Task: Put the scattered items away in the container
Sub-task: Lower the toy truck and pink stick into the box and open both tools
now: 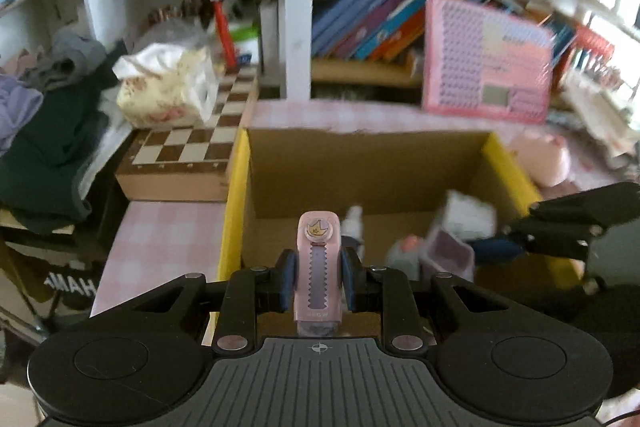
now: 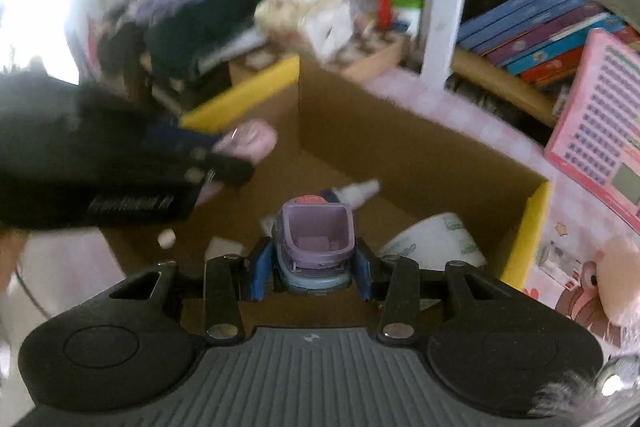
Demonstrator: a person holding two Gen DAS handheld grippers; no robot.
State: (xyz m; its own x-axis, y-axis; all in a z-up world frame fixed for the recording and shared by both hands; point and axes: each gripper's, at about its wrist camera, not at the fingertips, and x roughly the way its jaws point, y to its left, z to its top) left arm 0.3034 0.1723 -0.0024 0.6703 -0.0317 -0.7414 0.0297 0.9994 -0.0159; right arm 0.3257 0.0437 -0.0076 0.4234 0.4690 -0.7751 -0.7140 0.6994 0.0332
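Both tongs are clamped on loads above the cardboard box (image 1: 360, 163). I see the left gripper (image 1: 318, 281) gripping a pink utility knife (image 1: 319, 263) upright between its blue pads, over the box's near left corner. I see the right gripper (image 2: 312, 269) pinching a small purple open-topped container (image 2: 316, 239) over the box interior. Inside the box lie 1 white paper roll (image 2: 436, 241) near the right wall and 1 small white bottle (image 2: 356, 193) on the floor, blurred.

pink clip (image 1: 318, 263) – upright, gripped | purple toy (image 2: 314, 241) – gripped | cardboard box (image 1: 360, 155) – open, yellow-flapped
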